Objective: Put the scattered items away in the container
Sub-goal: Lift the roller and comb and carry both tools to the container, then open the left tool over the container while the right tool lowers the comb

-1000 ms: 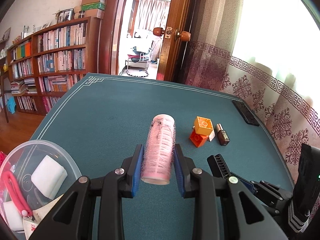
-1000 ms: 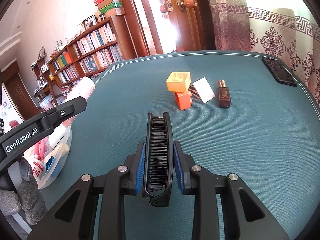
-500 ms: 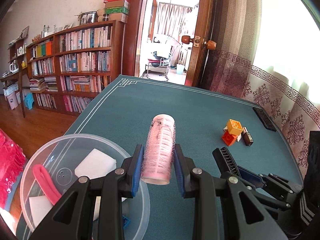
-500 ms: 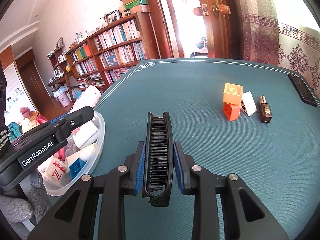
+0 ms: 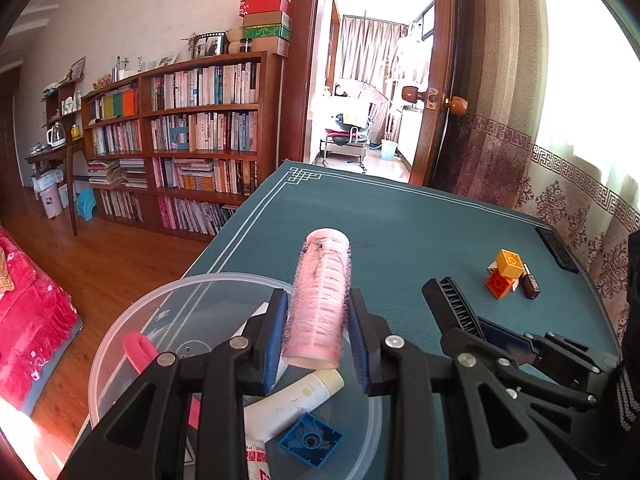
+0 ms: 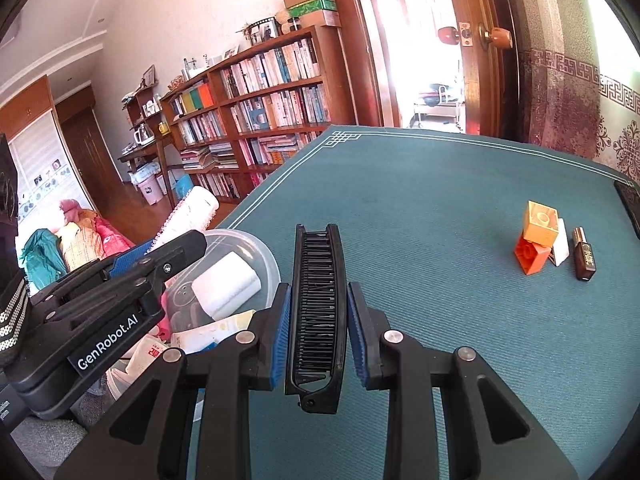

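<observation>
left wrist view: left gripper [image 5: 316,340] clamped on pink hair roller [image 5: 322,298], poised above clear container [image 5: 120,332] for release inside; right gripper [image 6: 316,330] clamped on black folding comb [image 6: 318,304] beside the rim, awaiting its turn.

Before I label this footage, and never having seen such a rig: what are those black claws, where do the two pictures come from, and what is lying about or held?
Nobody's robot: a person carries one hand-held gripper in each hand, each with a fisheye camera looking along its two fingers. The left hand-held gripper is shut on a pink hair roller above the clear plastic container, which already holds a blue block, a tube and more. The right hand-held gripper is shut on a black folding comb. On the green table remain orange blocks, a white piece and a small brown bottle.
</observation>
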`<state>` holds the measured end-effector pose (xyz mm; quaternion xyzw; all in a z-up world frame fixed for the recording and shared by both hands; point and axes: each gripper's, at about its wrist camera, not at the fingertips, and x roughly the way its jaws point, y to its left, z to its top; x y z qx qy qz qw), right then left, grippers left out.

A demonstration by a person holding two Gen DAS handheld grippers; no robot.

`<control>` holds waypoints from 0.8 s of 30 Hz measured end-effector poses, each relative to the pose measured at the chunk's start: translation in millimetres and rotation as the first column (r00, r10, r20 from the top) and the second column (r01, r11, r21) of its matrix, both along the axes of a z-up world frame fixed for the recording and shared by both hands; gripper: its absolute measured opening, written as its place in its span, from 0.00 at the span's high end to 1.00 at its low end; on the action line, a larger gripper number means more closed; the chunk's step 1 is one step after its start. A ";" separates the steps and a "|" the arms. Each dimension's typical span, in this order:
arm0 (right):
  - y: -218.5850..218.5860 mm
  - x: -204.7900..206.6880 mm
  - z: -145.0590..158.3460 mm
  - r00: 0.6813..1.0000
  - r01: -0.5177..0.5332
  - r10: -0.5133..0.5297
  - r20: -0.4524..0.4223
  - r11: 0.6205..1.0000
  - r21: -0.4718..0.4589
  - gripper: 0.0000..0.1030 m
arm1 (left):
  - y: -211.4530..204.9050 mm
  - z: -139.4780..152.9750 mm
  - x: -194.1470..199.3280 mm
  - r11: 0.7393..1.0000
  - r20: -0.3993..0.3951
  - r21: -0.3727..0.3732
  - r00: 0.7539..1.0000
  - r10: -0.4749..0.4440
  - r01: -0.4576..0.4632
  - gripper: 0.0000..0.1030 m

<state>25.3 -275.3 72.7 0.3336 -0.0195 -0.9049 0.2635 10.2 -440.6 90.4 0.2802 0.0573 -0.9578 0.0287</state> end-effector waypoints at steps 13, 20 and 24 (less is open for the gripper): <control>-32.0 1.6 -3.2 0.998 -0.068 0.068 0.008 0.998 -0.012 0.71 | -30.2 2.6 -3.3 0.998 0.006 -0.006 0.998 0.063 -0.063 0.68; -49.7 2.5 -2.0 0.995 -0.095 0.095 0.013 0.995 -0.019 0.71 | -40.5 2.6 -0.5 0.996 0.007 -0.020 0.997 0.083 -0.083 0.68; -57.0 -1.5 -0.2 0.995 -0.101 0.102 0.017 0.994 -0.030 0.71 | -45.5 2.4 0.6 0.995 0.007 -0.027 0.996 0.093 -0.093 0.67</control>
